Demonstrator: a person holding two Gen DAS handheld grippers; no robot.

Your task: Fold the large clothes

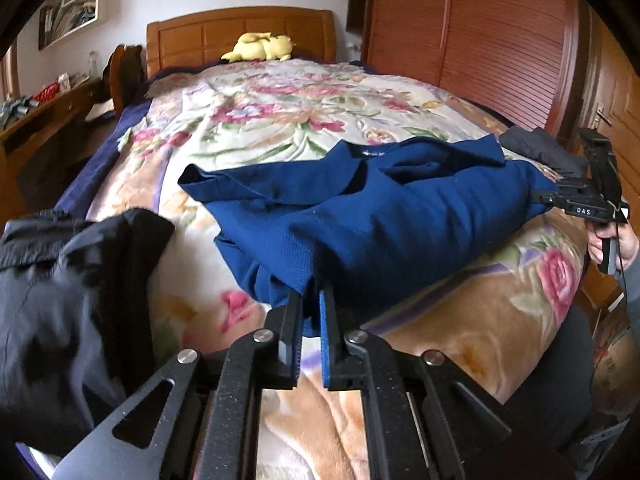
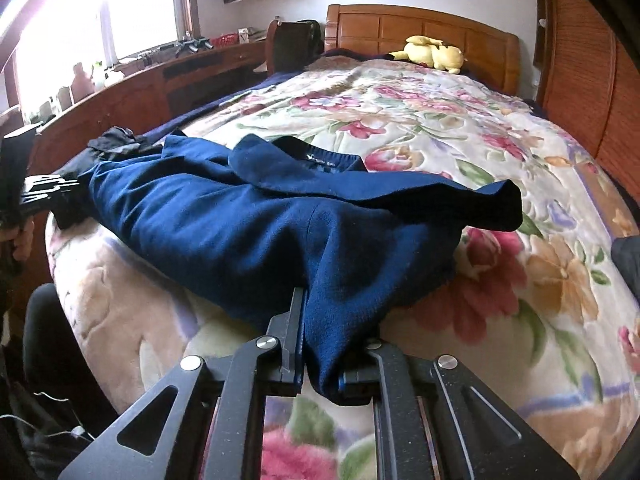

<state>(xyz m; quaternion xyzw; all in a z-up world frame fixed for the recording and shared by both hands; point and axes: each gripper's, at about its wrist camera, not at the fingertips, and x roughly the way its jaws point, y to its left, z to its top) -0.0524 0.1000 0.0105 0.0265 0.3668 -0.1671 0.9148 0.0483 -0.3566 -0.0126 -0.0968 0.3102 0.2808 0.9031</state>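
left wrist: left gripper (image 1: 311, 300) pinched tight on the blue sweater's (image 1: 380, 216) near hem, just past the black jacket (image 1: 72, 280). best kept taut and level with the other corner.

right wrist: right gripper (image 2: 320, 320) clamped on the sweater's other corner. rumpled, deep blue knit, collar toward the headboard (image 2: 420, 32).

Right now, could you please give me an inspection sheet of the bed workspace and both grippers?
Surface: floral blanket covers the bed, rumpled.
Job's things: blue garment lies partly folded near the foot of the bed.
Clutter: black clothing beside it on one side, dark grey garment on the other; yellow plush toy by the headboard.
Grippers: left gripper and right gripper each pinch a near edge of the garment.
Cables: thin wire at the picture's lower left.
Surroundings: wooden wardrobe, desk, bright window.
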